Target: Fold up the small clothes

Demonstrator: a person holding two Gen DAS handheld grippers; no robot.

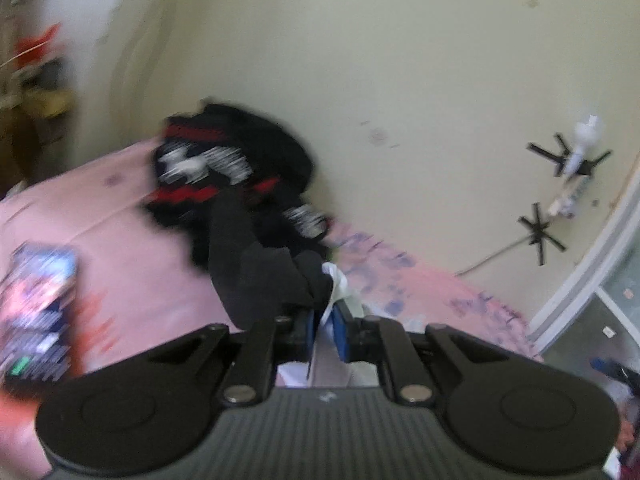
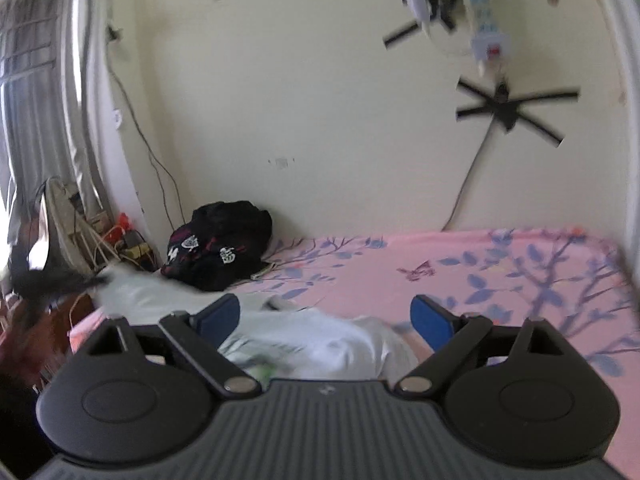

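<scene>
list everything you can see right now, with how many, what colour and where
black garment: one, black with red and white print, bunched on the bed by the wall
white garment: one, white, on the bed below the right gripper
dark cloth: one, black, pinched with a bit of white fabric in the left gripper
bedsheet: one, pink with blue flowers
wall: cream
left gripper: shut on cloth
right gripper: open, holding nothing

The right gripper [image 2: 326, 320] has its blue fingers [image 2: 430, 320] spread wide over a white garment [image 2: 320, 344] on the pink floral bed [image 2: 500, 280]. Beyond the garment, a black clothes pile [image 2: 220, 246] sits against the wall. The garment's left end looks blurred, perhaps lifted.
</scene>
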